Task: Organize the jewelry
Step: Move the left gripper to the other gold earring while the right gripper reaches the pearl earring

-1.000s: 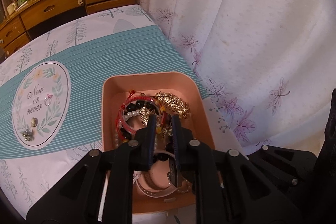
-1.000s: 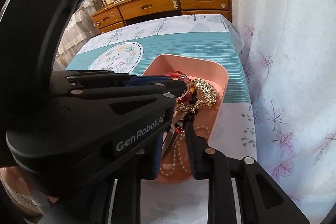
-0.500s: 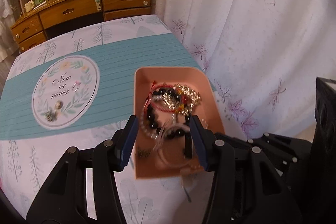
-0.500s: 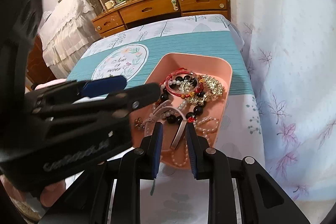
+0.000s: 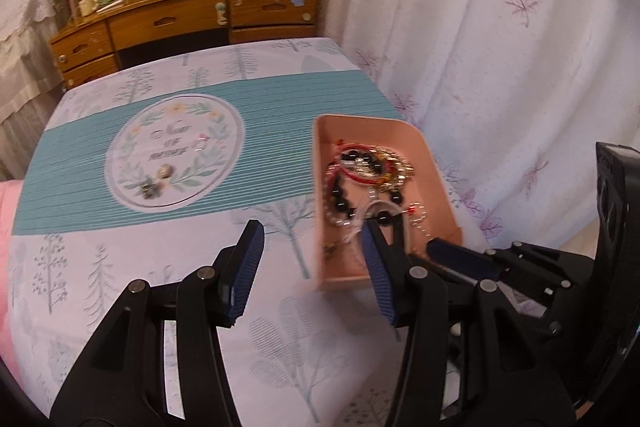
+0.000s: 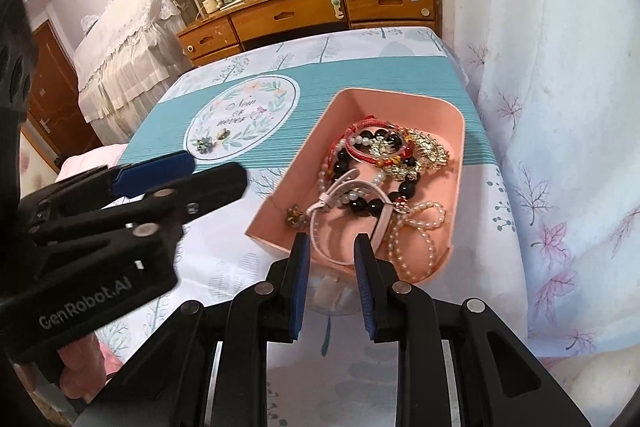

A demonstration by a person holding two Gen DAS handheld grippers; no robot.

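A pink tray [image 6: 456, 131] [image 5: 424, 147] on the table holds a pile of jewelry: black bead bracelet [image 6: 340, 157], red cord bracelet [image 6: 360, 151], gold brooch [image 6: 428, 151], pearl strand [image 6: 420, 243] and a pink watch strap [image 6: 340, 195]. Small pieces lie loose on the round emblem [image 5: 172, 155]: a ring [image 5: 200, 145], an earring [image 5: 164, 171] and a flower brooch [image 5: 148, 187]. My left gripper [image 5: 312, 259] is open and empty, left of the tray's near end. My right gripper [image 6: 330, 263] is open and empty, just before the tray's near edge.
The table has a white and teal cloth [image 6: 400, 71]. A white curtain [image 6: 560, 67] hangs close on the right. A wooden dresser [image 6: 320, 11] stands behind the table. A pink cushion [image 5: 8, 203] sits at the left edge.
Both grippers have pulled back out of the tray. The left gripper has opened wide and moved left over the cloth. The right gripper has opened a little.
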